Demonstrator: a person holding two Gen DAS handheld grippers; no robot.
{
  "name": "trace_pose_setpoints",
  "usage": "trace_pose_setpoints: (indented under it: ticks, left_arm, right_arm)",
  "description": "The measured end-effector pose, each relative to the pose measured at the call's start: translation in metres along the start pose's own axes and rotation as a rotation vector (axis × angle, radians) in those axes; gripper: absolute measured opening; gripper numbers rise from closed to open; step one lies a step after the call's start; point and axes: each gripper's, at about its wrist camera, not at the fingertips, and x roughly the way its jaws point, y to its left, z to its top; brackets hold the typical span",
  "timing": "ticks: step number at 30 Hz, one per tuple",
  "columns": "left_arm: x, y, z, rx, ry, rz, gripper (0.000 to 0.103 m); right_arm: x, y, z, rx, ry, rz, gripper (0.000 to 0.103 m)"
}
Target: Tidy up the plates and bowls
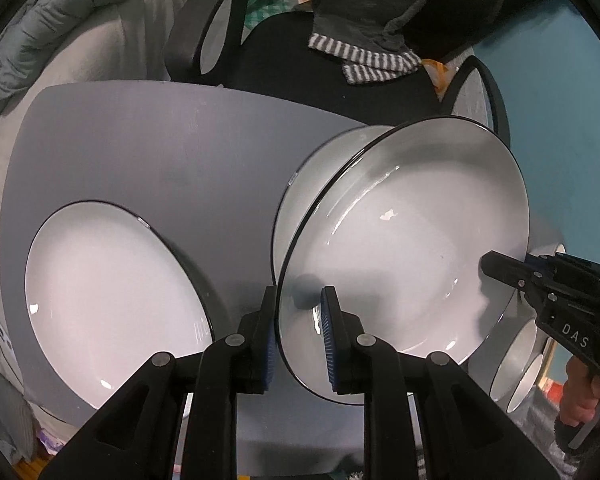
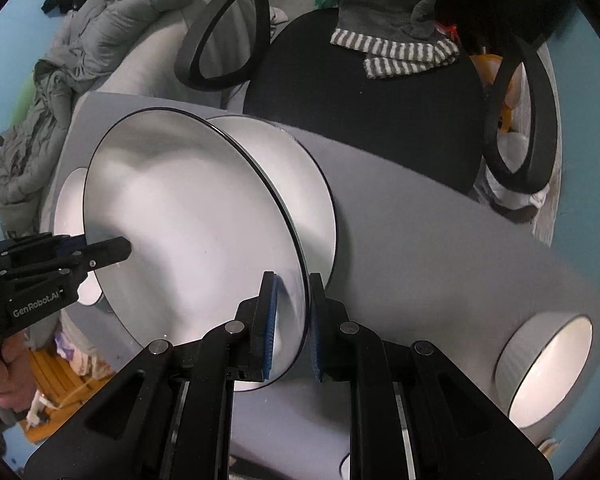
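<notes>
Carried plate [image 1: 400, 248], held off the grey table [image 1: 159, 152] by both grippers. The left gripper [image 1: 300, 340] and right gripper [image 2: 291, 320] were each nearly closed, pads pinching opposite rim edges. Directly beneath lay a second plate [image 2: 312, 200]; a third plate [image 1: 111, 304] lay beside it, and a bowl [image 2: 548, 364] stood well apart. Good stacking probably called for level hands, rims centred, and lowering together before release.
</notes>
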Motion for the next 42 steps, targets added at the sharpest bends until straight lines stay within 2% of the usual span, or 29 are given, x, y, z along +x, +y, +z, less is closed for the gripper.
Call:
trace_pose_setpoints:
  ticks: [6,16,23,25,27,32,36,42]
  left_arm:
    - [0.013,0.006,0.013,-0.017,0.025,0.013,0.020]
    - [0.019,0.007,0.014,-0.034,0.034,0.050,0.021]
    - [0.024,0.003,0.017,0.001,0.048,0.076,0.023]
    - [0.025,0.002,0.018,0.010,0.054,0.084,0.024]
    - [0.025,0.000,0.019,0.014,0.057,0.093,0.024]
    - [0.026,0.000,0.020,0.006,0.065,0.095,0.024]
    - [0.028,-0.003,0.021,0.019,0.065,0.138,0.029]
    - [0.026,-0.005,0.021,0.028,0.058,0.182,0.032]
  right_arm:
    - [0.014,-0.004,0.014,0.003,0.031,0.014,0.014]
    - [0.026,-0.009,0.025,0.011,0.064,0.001,0.015]
    - [0.025,-0.011,0.026,0.024,0.066,0.007,0.015]
    - [0.026,-0.011,0.028,0.039,0.075,0.023,0.022]
    - [0.026,-0.010,0.029,0.045,0.081,0.038,0.033]
    - [0.028,0.001,0.030,0.036,0.099,0.026,0.048]
    - [0.028,0.003,0.031,0.058,0.108,0.014,0.054]
    - [0.027,0.004,0.027,0.081,0.104,-0.007,0.055]
